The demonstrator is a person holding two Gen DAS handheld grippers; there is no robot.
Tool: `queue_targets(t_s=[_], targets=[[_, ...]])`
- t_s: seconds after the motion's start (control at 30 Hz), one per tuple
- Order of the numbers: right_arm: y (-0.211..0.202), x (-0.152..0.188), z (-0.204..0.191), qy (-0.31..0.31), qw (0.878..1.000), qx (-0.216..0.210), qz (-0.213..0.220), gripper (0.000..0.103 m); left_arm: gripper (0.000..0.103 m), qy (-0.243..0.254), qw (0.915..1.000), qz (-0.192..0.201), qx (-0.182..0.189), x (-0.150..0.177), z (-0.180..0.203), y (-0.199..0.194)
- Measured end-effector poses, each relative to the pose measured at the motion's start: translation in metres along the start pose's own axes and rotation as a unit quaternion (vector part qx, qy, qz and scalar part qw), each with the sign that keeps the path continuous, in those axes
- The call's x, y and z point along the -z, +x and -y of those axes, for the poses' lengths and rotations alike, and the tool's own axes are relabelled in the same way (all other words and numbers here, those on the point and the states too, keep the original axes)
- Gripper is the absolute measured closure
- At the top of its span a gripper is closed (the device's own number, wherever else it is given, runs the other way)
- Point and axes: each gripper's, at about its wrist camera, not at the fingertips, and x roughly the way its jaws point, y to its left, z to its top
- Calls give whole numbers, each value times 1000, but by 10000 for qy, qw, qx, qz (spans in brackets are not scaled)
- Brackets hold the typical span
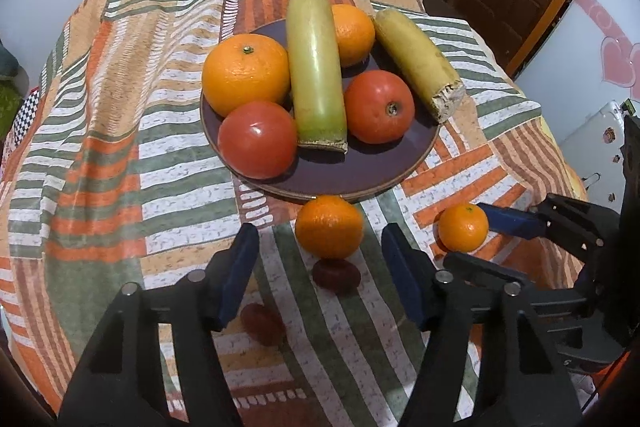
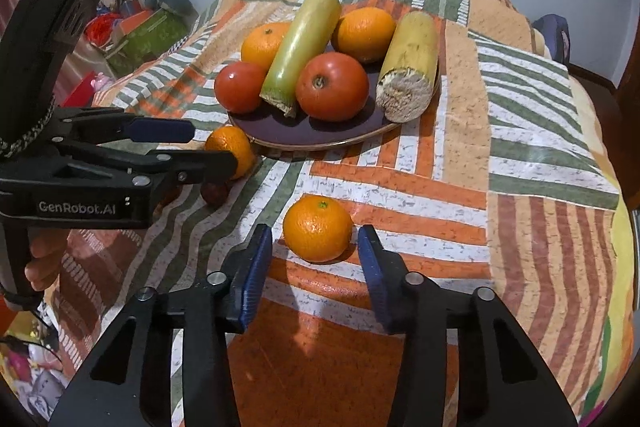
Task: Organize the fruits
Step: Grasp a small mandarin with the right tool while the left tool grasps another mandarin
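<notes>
Both grippers pointed down at the striped orange, green and white quilted cloth (image 1: 120,131).

Left gripper (image 1: 320,267): jaws stood apart, gripping nothing. A small orange mandarin (image 1: 329,227) sat on the cloth just ahead of the blue pads (image 1: 240,271), roughly midway between them, touching neither. A dark red date-like fruit (image 1: 336,275) lay between the fingers, just behind the mandarin; a second (image 1: 262,323) lay nearer the left finger.

Right gripper (image 2: 314,267): jaws also parted, holding nothing. A second small orange mandarin (image 2: 318,229) sat just ahead of its tips, centred, a gap visible on either side.

Beyond both, a dark purple round plate (image 1: 360,171) carried two large oranges (image 1: 245,75), two red tomatoes (image 1: 378,107) and two yellow-green cut cane pieces (image 1: 316,67). The left-hand mandarin sat just off the plate's near rim.
</notes>
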Motion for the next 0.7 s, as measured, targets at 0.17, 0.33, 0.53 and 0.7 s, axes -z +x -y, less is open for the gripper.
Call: queue_targets(t_s=[0.17,0.33,0.53,0.7], targets=[[3,-2,-1,-34,10000,-5,2,66,51,-30,10000,-70,42,-2,-1,9],[5,-4,0,-69,10000,-41,-23,70,65,-42,9997,-56,244,-3,-1,13],[2,-9,0,-137,9999,-24,28,70,65,60,9999,58,111,-1,1,6],[-4,-15,3,-112,9998,-7,147,70,65,33,9997,199,122,-3,-1,-7]])
